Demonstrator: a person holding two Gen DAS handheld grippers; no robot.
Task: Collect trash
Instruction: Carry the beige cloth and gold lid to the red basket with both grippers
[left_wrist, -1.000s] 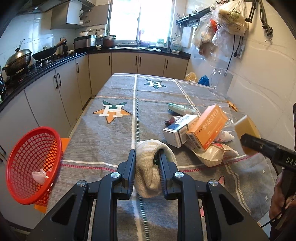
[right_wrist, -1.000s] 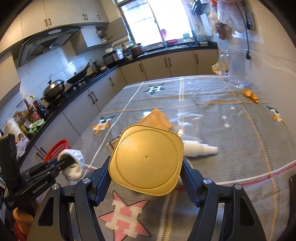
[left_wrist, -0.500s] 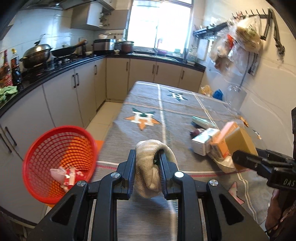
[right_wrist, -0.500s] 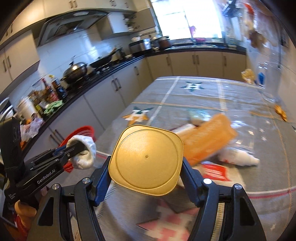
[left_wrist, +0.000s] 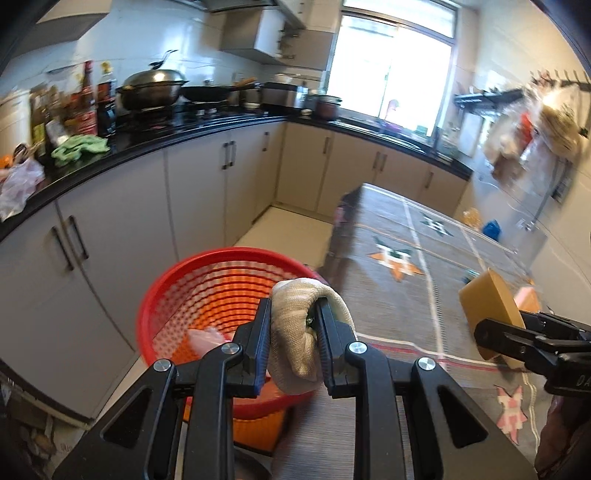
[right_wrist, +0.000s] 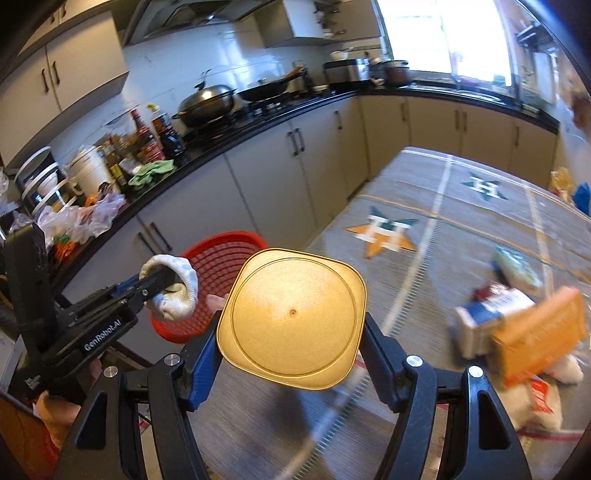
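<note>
My left gripper (left_wrist: 293, 332) is shut on a crumpled beige cloth glove (left_wrist: 299, 332), held over the near rim of a red mesh basket (left_wrist: 221, 280) that stands beside the table. Some scraps lie in the basket's bottom. In the right wrist view the same glove (right_wrist: 173, 291) hangs in front of the basket (right_wrist: 218, 258). My right gripper (right_wrist: 290, 325) is shut on a square gold plastic container (right_wrist: 291, 317), its flat bottom facing the camera, held above the table's near left corner. That container (left_wrist: 487, 306) shows at the right of the left wrist view.
A table (right_wrist: 443, 206) with a grey star-patterned cloth carries an orange box (right_wrist: 539, 336), a white and blue box (right_wrist: 487, 310), a green packet (right_wrist: 517, 266) and a white wrapper (right_wrist: 535, 402). Grey cabinets (left_wrist: 199, 192) under a black counter with woks and bottles run along the left.
Both grippers have swung left, away from the table's pile and toward the red basket. The basket now lies right under the glove. Both grips are unchanged.
</note>
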